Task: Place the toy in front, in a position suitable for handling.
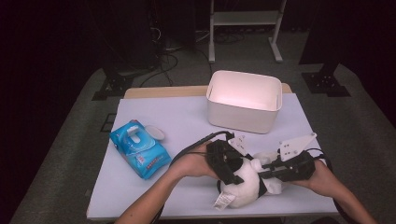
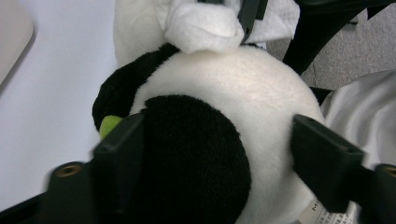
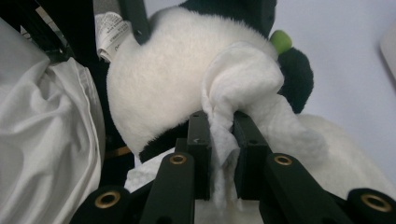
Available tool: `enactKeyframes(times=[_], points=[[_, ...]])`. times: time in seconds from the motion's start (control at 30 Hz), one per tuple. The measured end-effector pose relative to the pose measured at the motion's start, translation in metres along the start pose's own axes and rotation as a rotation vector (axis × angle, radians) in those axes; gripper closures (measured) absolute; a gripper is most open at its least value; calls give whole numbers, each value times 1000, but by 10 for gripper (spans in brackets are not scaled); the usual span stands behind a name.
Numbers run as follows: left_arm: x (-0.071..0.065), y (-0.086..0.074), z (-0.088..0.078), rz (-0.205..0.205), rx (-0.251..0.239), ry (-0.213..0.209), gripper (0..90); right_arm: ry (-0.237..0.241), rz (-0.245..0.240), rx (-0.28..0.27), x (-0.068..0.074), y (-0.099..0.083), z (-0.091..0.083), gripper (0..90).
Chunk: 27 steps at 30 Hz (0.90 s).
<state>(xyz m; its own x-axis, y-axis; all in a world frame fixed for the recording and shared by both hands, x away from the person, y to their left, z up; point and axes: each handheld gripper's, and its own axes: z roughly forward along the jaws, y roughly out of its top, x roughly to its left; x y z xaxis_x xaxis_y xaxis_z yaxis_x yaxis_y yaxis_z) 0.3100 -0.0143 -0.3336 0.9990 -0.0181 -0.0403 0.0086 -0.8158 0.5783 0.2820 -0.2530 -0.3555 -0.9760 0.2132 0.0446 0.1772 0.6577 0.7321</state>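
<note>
- Where the pale lavender matte tabletop point(image 1: 187, 121) spreads smooth and flat, a cream rounded-rectangular plastic bin point(image 1: 244, 101) stands at its far edge, glossy inside.
- Near the front edge lies the black-and-white plush panda toy point(image 1: 243, 182), round and fuzzy, with a small lime-green detail point(image 2: 109, 125) and a printed fabric label point(image 1: 223, 199) hanging from it.
- Well to the panda's left rests a blue crinkly soft pack of wet wipes point(image 1: 139, 148), its oval white lid flipped open.
- Set around the toy's body, the left gripper point(image 2: 217, 140) has its black jaws apart on either flank of the fur; whether they press in I cannot tell.
- Clamped together on a crumpled white wet wipe point(image 3: 243, 79), the right gripper point(image 3: 220, 135) pinches the thin, fibrous cloth, whose wad lies against the panda's white fur.
</note>
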Motion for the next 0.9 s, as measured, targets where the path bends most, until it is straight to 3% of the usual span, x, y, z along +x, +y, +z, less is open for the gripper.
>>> enactKeyframes(times=[0.07, 0.13, 0.23, 0.4, 0.5, 0.67, 0.9], points=[[-2, 3, -4, 53, -22, -3, 407, -1, -16, -25, -4, 3, -6, 786], [-5, 8, -6, 97, -35, 2, 444, -16, -16, -64, -10, 9, -13, 786], [-7, 17, -8, 148, -11, 41, 468, -29, -21, -42, -21, 14, -12, 786], [6, 25, -13, 162, 10, 42, 483, -6, 25, -50, -31, 10, -12, 786], [16, 27, -15, 149, 14, 32, 485, -8, 44, -52, -34, 7, -13, 786], [19, 33, -17, 172, 46, 47, 497, -8, 57, -49, -35, 6, -15, 785], [23, 34, -23, 155, 54, 69, 507, 9, 56, -56, -36, 9, -15, 785]])
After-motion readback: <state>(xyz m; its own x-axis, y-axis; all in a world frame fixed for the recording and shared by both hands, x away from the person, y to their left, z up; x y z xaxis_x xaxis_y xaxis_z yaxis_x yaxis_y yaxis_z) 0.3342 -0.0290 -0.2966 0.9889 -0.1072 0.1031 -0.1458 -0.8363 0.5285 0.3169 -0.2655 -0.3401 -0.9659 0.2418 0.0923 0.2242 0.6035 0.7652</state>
